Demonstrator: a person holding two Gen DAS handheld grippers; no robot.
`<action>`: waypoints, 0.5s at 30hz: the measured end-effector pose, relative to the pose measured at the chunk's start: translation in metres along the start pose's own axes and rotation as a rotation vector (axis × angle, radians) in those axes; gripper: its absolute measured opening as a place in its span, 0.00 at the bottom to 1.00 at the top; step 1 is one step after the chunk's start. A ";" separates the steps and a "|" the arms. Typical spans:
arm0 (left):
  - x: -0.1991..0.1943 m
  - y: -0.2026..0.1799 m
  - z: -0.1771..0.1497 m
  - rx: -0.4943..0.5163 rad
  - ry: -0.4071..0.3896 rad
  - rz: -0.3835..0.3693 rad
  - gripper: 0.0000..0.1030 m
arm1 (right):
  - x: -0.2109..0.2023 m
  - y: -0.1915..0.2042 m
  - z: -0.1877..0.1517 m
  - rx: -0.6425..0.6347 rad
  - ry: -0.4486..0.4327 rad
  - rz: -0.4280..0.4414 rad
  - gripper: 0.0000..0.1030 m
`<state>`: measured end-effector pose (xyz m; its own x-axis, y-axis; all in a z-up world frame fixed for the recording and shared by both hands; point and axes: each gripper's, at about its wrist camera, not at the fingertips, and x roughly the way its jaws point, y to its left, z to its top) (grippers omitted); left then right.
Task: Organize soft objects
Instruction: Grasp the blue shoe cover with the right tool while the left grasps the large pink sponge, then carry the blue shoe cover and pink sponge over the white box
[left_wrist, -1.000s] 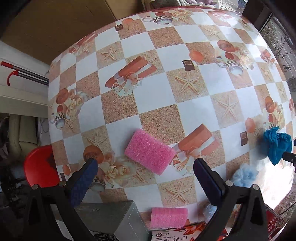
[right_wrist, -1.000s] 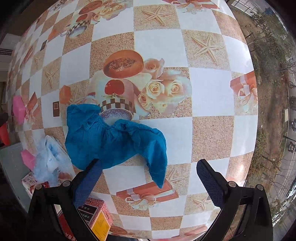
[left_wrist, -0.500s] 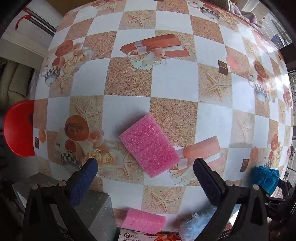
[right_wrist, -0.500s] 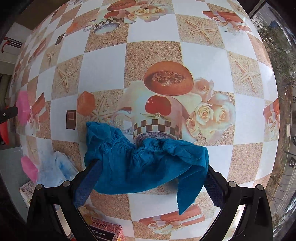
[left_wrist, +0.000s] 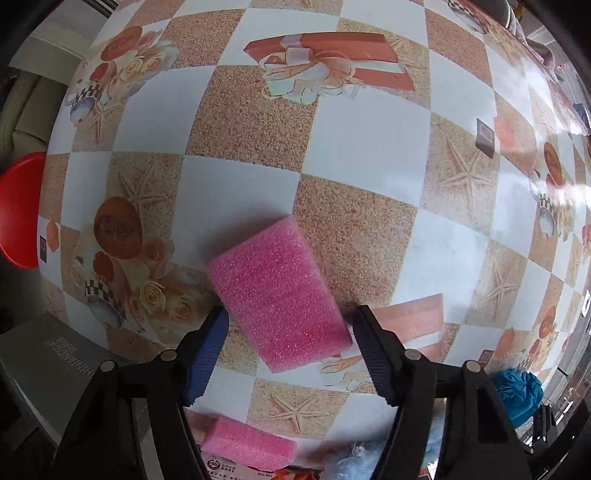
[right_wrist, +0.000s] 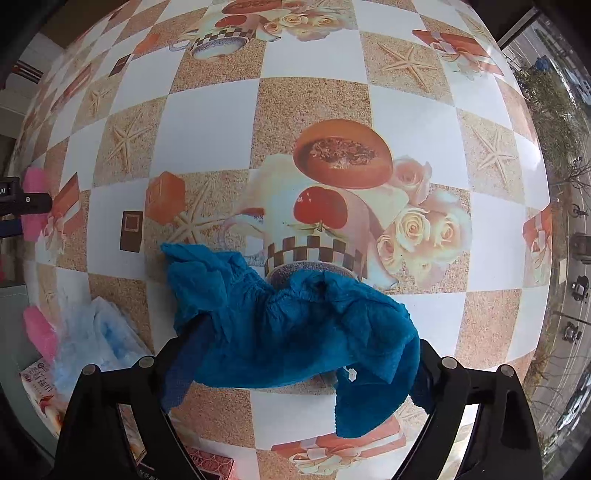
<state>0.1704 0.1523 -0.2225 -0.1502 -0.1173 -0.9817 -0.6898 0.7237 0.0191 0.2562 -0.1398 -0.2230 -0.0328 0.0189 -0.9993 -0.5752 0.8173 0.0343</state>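
Pink foam sponge (left_wrist: 277, 291) is straddled by the left claw (left_wrist: 288, 325), whose jaws have just been closing and stand at its edges. Blue cloth (right_wrist: 291, 325), bunched on the checkered desk (right_wrist: 207, 129), lies between the right claw's (right_wrist: 295, 354) closing jaws.

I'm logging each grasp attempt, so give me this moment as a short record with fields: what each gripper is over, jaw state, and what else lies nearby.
surface: table with a checked printed cloth
left gripper: jaws have just been closing around the large pink foam block; firm contact not clear
right gripper: jaws have just been closing, pressed into the blue cloth
nearby: small pink foam block, pale blue fluffy item, grey box
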 end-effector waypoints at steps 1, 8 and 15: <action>-0.002 -0.003 -0.001 0.015 0.000 0.000 0.57 | -0.006 0.003 -0.003 -0.021 -0.022 0.003 0.60; -0.047 -0.034 -0.031 0.230 -0.183 0.034 0.56 | -0.037 -0.014 -0.020 0.069 -0.096 0.179 0.16; -0.098 -0.076 -0.099 0.504 -0.341 0.057 0.56 | -0.069 -0.048 -0.050 0.219 -0.142 0.245 0.16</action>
<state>0.1679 0.0414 -0.1093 0.1156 0.0947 -0.9888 -0.2553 0.9648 0.0626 0.2450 -0.2096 -0.1550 -0.0252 0.2974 -0.9544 -0.3750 0.8822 0.2848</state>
